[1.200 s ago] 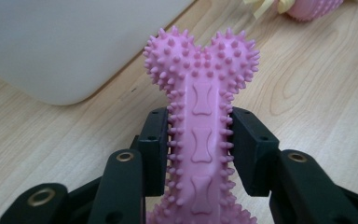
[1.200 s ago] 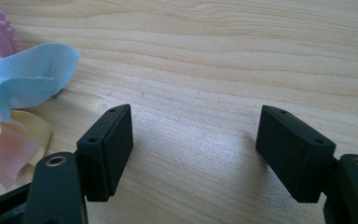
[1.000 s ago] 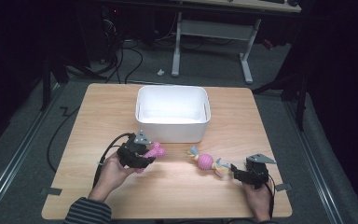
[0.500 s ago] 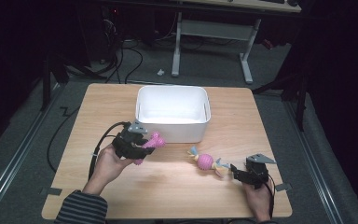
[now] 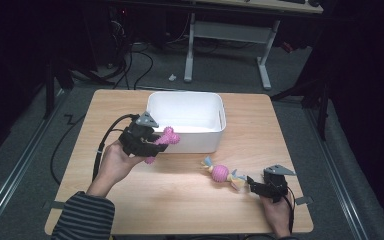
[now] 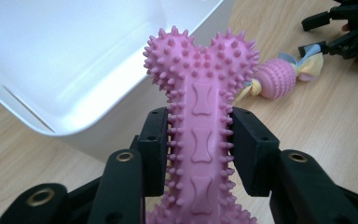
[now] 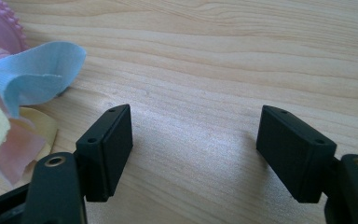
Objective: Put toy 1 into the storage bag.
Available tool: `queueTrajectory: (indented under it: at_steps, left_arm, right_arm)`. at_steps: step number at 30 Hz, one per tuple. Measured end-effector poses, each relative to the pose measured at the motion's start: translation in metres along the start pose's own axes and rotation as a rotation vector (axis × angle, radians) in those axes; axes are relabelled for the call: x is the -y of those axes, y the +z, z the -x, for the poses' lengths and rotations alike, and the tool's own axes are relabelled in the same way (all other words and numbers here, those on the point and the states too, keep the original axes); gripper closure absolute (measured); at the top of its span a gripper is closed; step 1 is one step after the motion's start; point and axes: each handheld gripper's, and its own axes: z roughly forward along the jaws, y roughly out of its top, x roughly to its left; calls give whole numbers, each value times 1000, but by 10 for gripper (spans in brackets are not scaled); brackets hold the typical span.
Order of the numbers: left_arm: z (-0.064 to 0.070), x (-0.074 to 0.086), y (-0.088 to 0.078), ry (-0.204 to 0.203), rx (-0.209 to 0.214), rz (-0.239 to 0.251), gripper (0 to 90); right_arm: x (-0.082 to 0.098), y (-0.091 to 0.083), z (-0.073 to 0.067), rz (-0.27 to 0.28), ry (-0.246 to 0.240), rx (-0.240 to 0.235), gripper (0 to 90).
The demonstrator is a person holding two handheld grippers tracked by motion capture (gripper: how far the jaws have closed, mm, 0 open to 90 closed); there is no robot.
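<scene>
My left gripper (image 5: 155, 145) (image 6: 200, 154) is shut on a pink spiky bone toy (image 5: 163, 140) (image 6: 200, 98), held above the table just in front of the white bin's (image 5: 185, 105) (image 6: 74, 60) near left wall. The bone's knobbed end points toward the bin. A pink ball toy with pastel cloth tails (image 5: 221, 172) (image 6: 275, 77) lies on the wooden table (image 5: 130, 200) at front right. My right gripper (image 5: 251, 185) (image 7: 193, 149) stands open, low over the table, just right of that toy's cloth tails (image 7: 32, 84), with bare wood between its jaws.
The white bin looks empty inside. A black cable (image 5: 105, 142) trails from the left gripper across the table's left side. Beyond the table's far edge, the floor holds cables and a desk frame (image 5: 225, 35).
My left gripper has carried the pink bone up and away from the table's front, toward the bin's near left wall. The right gripper and ball toy have stayed put.
</scene>
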Motion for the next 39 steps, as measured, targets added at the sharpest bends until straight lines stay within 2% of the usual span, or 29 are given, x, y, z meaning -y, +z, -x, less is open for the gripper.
queueTrajectory:
  at_steps: [5,8,9,18,26,29,39]
  left_arm:
    - [-6,-12,0,-2,-3,11,594]
    - [-11,-18,1,-18,2,22,592]
    - [-14,-21,1,-22,-11,20,592]
    - [-22,-38,0,-21,-30,27,592]
    - [-32,-51,3,-36,-35,32,591]
    - [-32,-56,5,-24,-54,20,591]
    - [-37,-70,16,-4,-68,11,591]
  right_arm:
    - [0,0,0,1,-2,-3,270]
    - [0,0,0,1,-1,-3,269]
    - [0,0,0,1,-1,-3,269]
    - [0,0,0,1,-1,-3,269]
    - [0,0,0,1,-3,-4,268]
    - [0,0,0,1,-3,-4,268]
    - [0,0,0,1,-4,-5,268]
